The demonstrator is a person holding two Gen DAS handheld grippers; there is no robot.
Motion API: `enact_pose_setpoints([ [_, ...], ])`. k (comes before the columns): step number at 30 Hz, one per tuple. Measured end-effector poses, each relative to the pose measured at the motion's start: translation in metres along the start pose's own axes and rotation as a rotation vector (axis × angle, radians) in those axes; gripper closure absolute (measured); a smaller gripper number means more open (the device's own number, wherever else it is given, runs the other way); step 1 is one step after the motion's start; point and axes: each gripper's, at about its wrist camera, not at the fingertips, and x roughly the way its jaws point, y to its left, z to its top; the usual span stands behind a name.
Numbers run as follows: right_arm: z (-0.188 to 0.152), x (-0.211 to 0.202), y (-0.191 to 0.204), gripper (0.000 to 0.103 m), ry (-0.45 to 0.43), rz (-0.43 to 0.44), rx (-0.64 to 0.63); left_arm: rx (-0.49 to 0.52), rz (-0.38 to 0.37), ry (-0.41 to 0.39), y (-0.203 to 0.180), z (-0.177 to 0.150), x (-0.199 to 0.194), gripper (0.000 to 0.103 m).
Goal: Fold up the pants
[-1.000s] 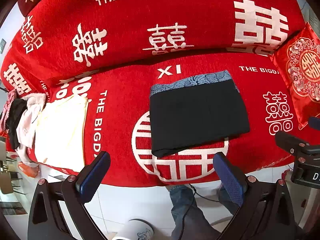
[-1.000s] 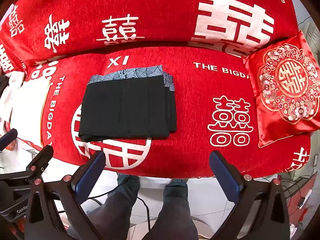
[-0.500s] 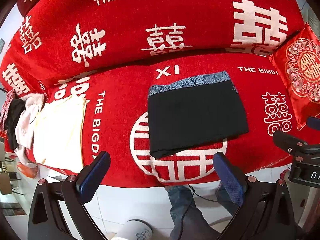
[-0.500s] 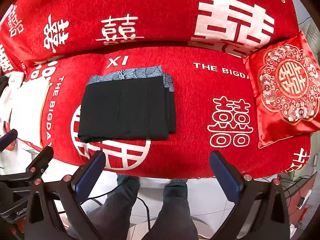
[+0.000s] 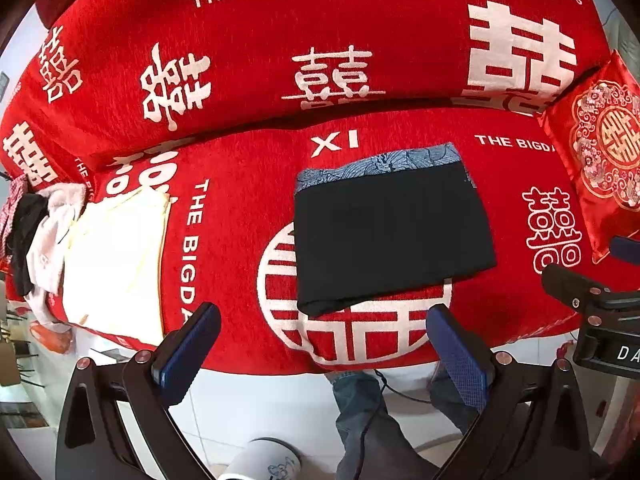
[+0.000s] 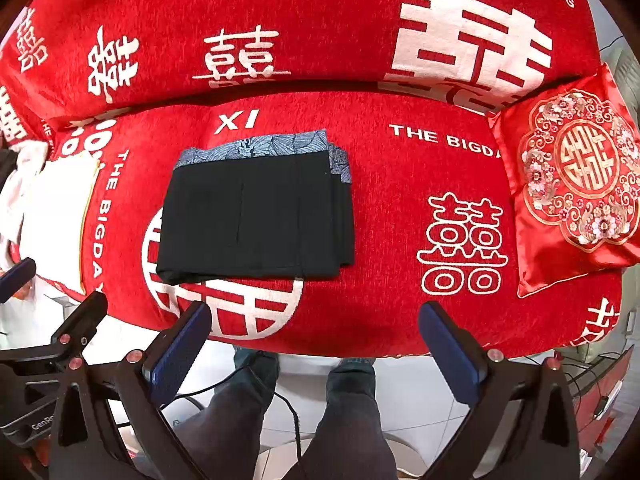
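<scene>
The black pants point(image 5: 392, 232) lie folded into a flat rectangle on the red sofa seat, with a blue patterned waistband along the far edge. They also show in the right wrist view point(image 6: 256, 212). My left gripper point(image 5: 324, 344) is open and empty, held back from the sofa's front edge, above the floor. My right gripper point(image 6: 316, 344) is open and empty too, at the same distance, to the right of the pants. Neither touches the pants.
A folded cream garment point(image 5: 116, 260) and a pile of loose clothes point(image 5: 36, 236) lie at the seat's left end. A red embroidered cushion point(image 6: 576, 184) stands at the right end. The person's legs point(image 6: 352, 412) and a white cup point(image 5: 264, 460) are below on the tiled floor.
Both grippers have drifted very slightly; the pants sit a touch further left in both views. Nothing was gripped or released.
</scene>
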Motion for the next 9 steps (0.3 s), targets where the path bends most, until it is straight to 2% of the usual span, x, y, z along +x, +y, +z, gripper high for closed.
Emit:
enact_pose_setpoints([
  [9,0.0016,0.0008,0.0006,0.0,0.002,0.0,0.0,-0.009,-0.036,-0.021,-0.0031,-0.0017,-0.0048,0.0],
])
